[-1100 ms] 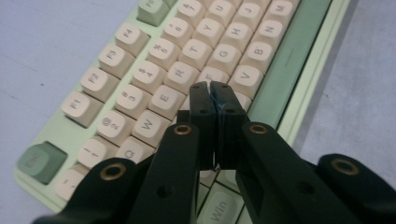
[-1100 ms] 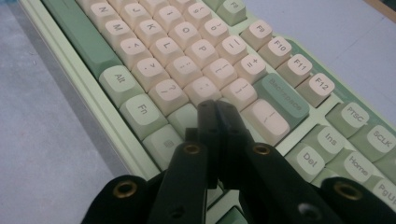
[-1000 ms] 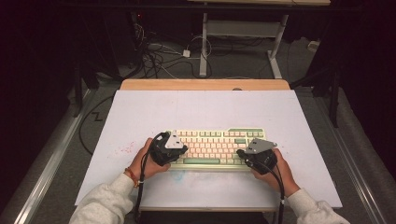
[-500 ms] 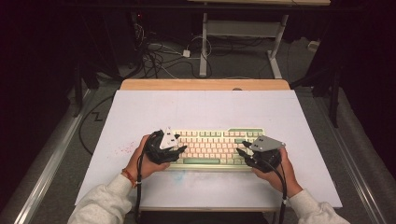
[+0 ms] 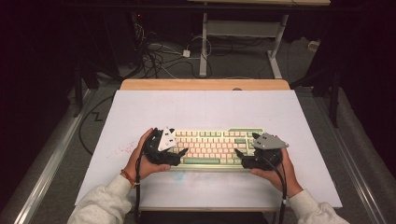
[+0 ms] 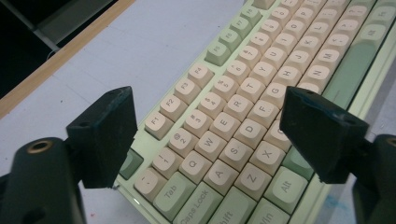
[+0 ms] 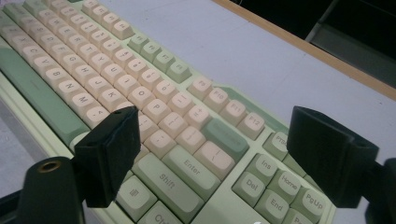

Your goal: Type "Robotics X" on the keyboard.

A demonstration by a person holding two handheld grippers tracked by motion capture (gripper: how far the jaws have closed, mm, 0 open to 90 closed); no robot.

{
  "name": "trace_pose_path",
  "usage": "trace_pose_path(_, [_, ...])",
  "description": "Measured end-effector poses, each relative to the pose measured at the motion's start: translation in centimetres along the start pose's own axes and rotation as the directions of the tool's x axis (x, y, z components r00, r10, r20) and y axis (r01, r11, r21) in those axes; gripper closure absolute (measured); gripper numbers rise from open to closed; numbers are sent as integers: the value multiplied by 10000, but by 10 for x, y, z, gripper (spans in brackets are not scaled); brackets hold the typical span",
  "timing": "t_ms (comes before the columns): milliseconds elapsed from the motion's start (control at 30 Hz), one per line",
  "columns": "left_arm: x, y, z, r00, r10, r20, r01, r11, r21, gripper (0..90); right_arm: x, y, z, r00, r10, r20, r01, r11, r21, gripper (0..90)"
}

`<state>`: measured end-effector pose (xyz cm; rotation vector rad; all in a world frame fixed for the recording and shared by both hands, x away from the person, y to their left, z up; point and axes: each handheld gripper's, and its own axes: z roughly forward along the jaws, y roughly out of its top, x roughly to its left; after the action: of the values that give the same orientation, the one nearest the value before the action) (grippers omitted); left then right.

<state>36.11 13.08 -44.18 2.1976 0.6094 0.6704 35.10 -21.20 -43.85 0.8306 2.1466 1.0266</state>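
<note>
Two grippers flank one keyboard (image 5: 212, 147), which lies on a white mat (image 5: 201, 109) near the person's edge of the table. We see the left gripper (image 5: 180, 156) at the keyboard's left end and the right gripper (image 5: 239, 157) at its right end, each held in a hand, with a cable trailing back toward the sleeves. Both sets of jaws have just been opening and now stand wide apart. In the left gripper view the jaws straddle the keyboard (image 6: 243, 116) around the Q-W-E rows without pressing on it. In the right gripper view the jaws straddle the Enter and Shift area of the keyboard (image 7: 154, 116), again with no contact that we can see.

The mat covers most of the table; a strip of bare wood (image 5: 205, 84) shows along the far edge. We note faint reddish specks (image 5: 122, 149) on the mat left of the keyboard. Beyond the table the room is dark: a grey floor (image 5: 243, 60), tangled cables (image 5: 161, 53), and the white legs of another table (image 5: 203, 46).
</note>
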Motion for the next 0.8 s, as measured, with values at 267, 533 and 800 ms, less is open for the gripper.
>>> trace_pose_path(267, [-3, 0, -5, 9990, 209, -382, -215, 9996, -154, 166, 1, 1, -2, 9997, -138, 184, 140, 9998, -121, 175])
trace_pose_path(533, [-1, -2, -13, 9968, 277, -750, -294, 9993, -216, 167, 0, 1, -9, 9987, -245, 456, 248, 9997, -69, 187])
trace_pose_path(800, [-1, -6, -20, 9948, 380, -943, -400, 9990, -195, 167, -3, 0, -19, 9960, -400, 805, 409, 9991, -91, 187])
